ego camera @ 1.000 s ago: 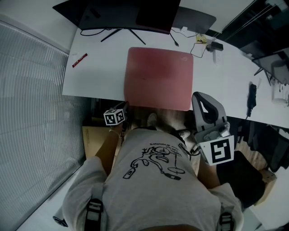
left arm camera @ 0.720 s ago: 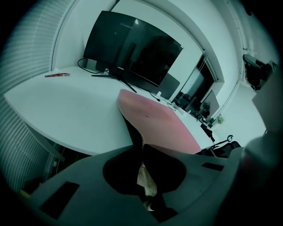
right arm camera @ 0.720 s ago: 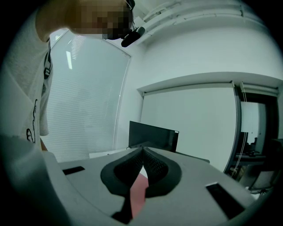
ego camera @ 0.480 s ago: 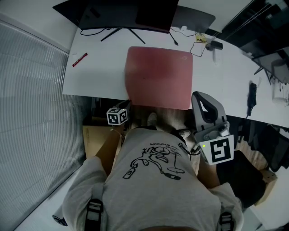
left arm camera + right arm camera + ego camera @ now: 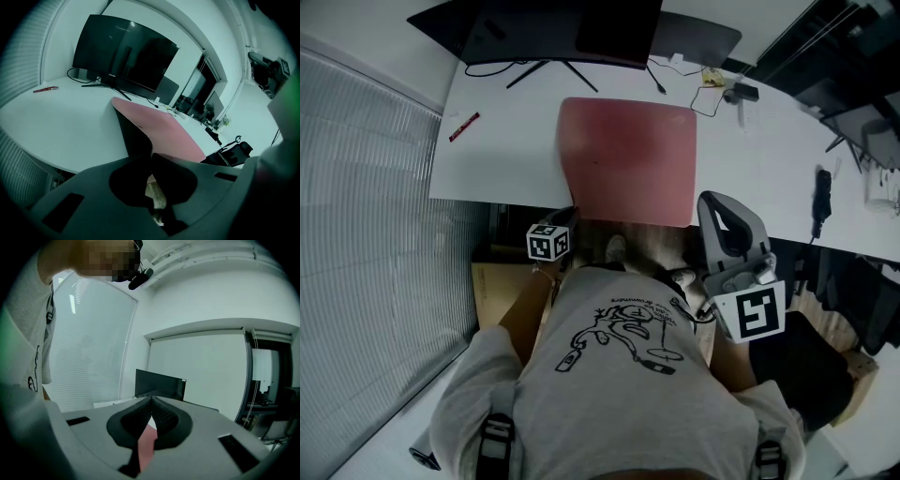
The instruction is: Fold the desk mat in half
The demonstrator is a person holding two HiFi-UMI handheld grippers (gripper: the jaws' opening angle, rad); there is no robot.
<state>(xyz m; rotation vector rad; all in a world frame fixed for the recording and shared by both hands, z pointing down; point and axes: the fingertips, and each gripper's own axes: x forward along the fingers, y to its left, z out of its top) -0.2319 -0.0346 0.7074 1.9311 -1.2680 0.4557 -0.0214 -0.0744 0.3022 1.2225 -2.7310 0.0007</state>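
A pink desk mat (image 5: 628, 159) lies on the white desk (image 5: 502, 164), its near edge hanging a little over the front. My left gripper (image 5: 570, 216) is at the mat's near left corner. In the left gripper view its jaws (image 5: 151, 152) are shut on the mat (image 5: 164, 133), whose black underside shows along the raised left edge. My right gripper (image 5: 706, 200) is at the near right corner. In the right gripper view the jaws (image 5: 152, 400) meet at the tips, with a strip of the mat (image 5: 147, 441) between them.
A dark monitor (image 5: 553, 28) stands at the back of the desk, with cables (image 5: 712, 89) to its right. A red pen (image 5: 464, 126) lies at the left. A black device (image 5: 823, 202) lies at the far right. An office chair (image 5: 234, 150) stands beside the desk.
My left gripper has moved slightly right along the desk's front. The mat has shifted a little away and to the left. The right gripper has hardly moved.
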